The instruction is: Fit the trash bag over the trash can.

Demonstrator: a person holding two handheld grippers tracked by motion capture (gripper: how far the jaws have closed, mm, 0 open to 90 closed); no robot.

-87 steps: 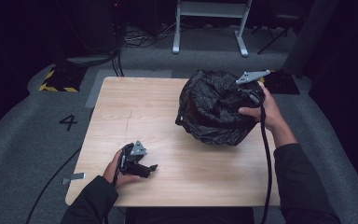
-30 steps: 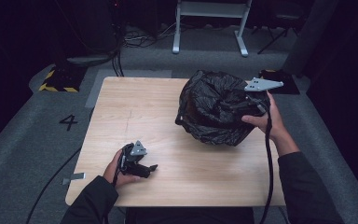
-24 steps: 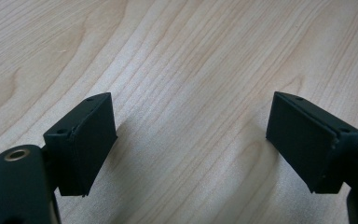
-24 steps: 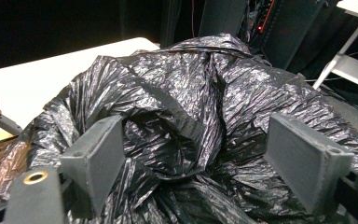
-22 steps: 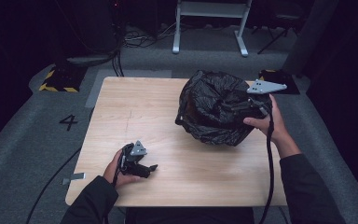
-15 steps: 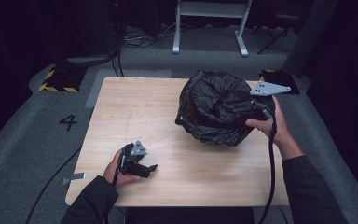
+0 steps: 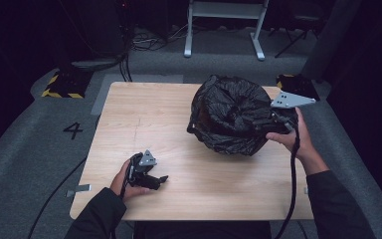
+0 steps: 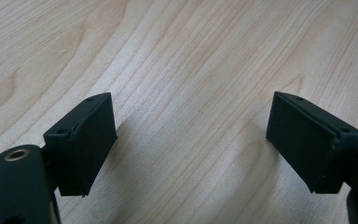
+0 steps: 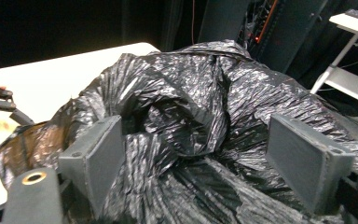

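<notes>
Black garbage bag (image 7: pixel 234 113) sitting on far right part of table (image 7: pixel 144 112), bunched, crumpled mouth facing up. Right gripper (image 9: pixel 200 154) hovering at bag's right flank, jaws spread wide, gathered plastic folds lying between and just ahead of pads, not pinched. Left gripper (image 7: pixel 151 174) resting near front-left table edge, well apart from bag, jaws spread over bare wood. Right hand (image 7: pixel 291 139) clearly nearer; bag lying straight ahead of its jaws.
</notes>
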